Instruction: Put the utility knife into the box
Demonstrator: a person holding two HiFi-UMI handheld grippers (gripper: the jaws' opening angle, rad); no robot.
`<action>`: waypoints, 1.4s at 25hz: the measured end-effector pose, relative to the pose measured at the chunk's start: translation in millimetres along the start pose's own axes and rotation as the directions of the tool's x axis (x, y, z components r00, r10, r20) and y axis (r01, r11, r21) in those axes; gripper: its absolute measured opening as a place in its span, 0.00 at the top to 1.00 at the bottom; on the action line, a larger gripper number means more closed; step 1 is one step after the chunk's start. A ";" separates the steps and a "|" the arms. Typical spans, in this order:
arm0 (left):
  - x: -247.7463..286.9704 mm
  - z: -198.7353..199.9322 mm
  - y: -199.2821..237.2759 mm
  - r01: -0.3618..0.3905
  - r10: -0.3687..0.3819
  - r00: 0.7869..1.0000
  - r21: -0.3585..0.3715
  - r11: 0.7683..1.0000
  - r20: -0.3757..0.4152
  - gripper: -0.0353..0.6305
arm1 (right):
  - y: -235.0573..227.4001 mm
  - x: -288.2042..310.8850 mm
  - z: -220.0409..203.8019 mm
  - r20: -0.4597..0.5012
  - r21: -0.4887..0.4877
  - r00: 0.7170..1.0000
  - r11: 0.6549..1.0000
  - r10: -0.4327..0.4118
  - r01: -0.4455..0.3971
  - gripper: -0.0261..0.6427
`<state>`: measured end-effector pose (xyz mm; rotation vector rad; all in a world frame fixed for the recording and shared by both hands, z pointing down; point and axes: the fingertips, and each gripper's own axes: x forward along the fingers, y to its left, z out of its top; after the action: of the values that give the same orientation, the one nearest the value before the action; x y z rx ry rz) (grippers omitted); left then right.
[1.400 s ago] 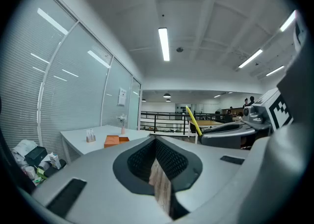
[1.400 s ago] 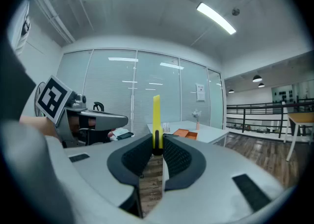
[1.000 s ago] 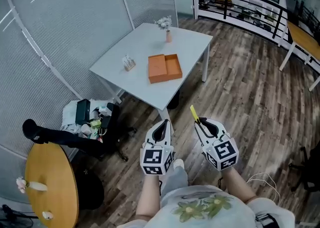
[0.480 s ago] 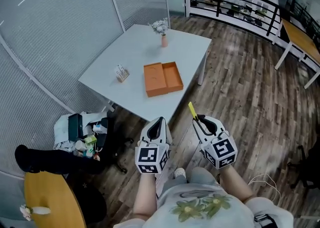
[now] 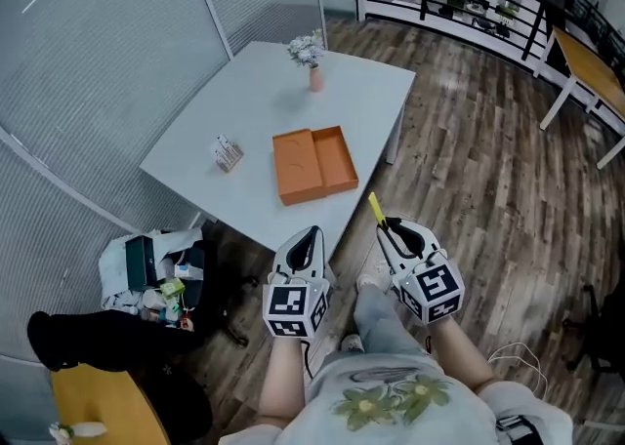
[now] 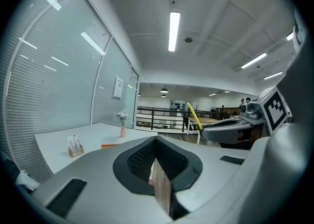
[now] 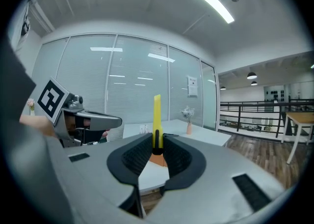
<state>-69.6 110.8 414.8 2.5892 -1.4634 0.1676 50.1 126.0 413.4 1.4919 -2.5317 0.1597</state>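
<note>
One white table (image 5: pixel 254 111) stands ahead, and on it are one open orange box (image 5: pixel 314 164) with two shallow halves lying side by side, one small pink vase (image 5: pixel 315 78) with pale flowers near the far edge, and one small card stand (image 5: pixel 227 152) to the left of the box. There is one yellow utility knife (image 5: pixel 376 211), and it is not on the table: the right gripper (image 5: pixel 389 228) pinches its dark lower end between the pads, so that the yellow body sticks out past the jaw tips. The left gripper (image 5: pixel 311 235) has its jaws closed tip to tip with nothing between them. Both grippers are held side by side in front of the person's waist, over the wooden floor (image 5: pixel 488 170), pointing forward toward the table's near edge. The knife is well apart from the box.
</note>
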 end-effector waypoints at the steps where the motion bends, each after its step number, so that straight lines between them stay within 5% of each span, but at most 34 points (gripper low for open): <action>1: 12.0 1.8 6.5 -0.010 0.010 1.000 0.000 1.000 -0.003 0.94 | -9.0 11.4 2.0 -0.001 0.001 1.000 1.000 0.007 -0.007 0.85; 17: 175.9 35.4 95.9 -0.155 0.154 0.988 -0.014 0.988 -0.031 0.94 | -126.6 191.5 42.3 -0.035 -0.088 0.983 0.979 0.180 -0.182 0.85; 26: 205.5 20.3 129.8 -0.237 0.233 0.969 -0.045 0.970 -0.076 0.94 | -141.2 254.2 19.7 -0.104 -0.103 0.959 0.956 0.265 -0.276 0.85; 35: 222.7 6.9 157.3 -0.225 0.216 0.967 -0.056 0.973 -0.136 0.94 | -139.5 289.1 -4.0 -0.190 -0.155 0.943 0.940 0.272 -0.302 0.85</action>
<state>-89.8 -157.2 460.9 2.3081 -1.6740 0.2986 36.3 -187.5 481.0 0.9921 -2.5360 0.0867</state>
